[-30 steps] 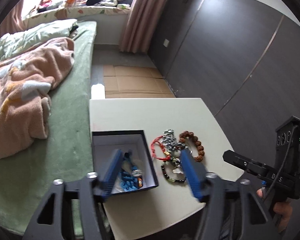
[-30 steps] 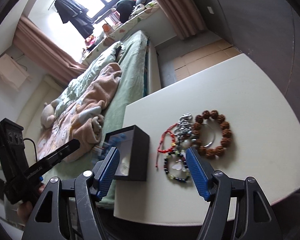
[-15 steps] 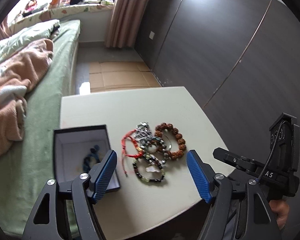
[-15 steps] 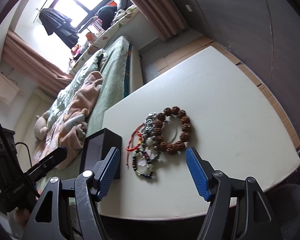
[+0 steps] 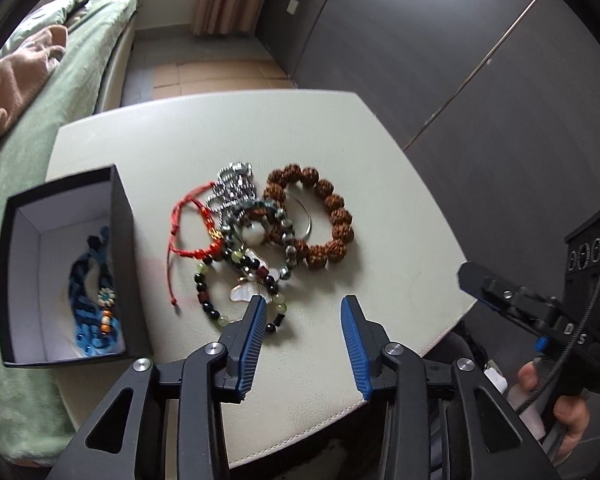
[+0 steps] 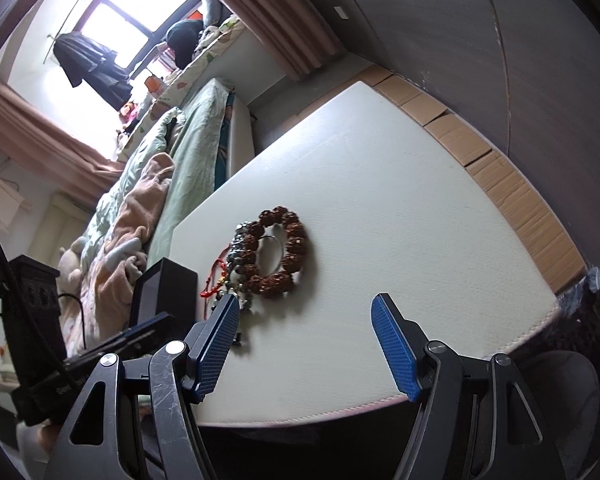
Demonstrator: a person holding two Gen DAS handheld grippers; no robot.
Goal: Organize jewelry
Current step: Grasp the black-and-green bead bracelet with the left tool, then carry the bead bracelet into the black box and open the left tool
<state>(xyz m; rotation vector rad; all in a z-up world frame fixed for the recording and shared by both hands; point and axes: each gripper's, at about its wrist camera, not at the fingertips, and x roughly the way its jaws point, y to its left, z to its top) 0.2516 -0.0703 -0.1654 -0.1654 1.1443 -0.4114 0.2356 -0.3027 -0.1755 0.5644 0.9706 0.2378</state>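
free: table [image 5: 308,132] far half, right edge | blocked: box [image 5: 121,248] left, bracelet pile [image 5: 260,232] centre

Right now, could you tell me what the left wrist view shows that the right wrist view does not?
Only the left wrist view looks into the open black box, where a blue bracelet lies, and shows the black-and-green bead bracelet whole. Only the right wrist view shows the window and hanging dark clothes. Both show the brown bead bracelet, the red cord bracelet and the pale table.
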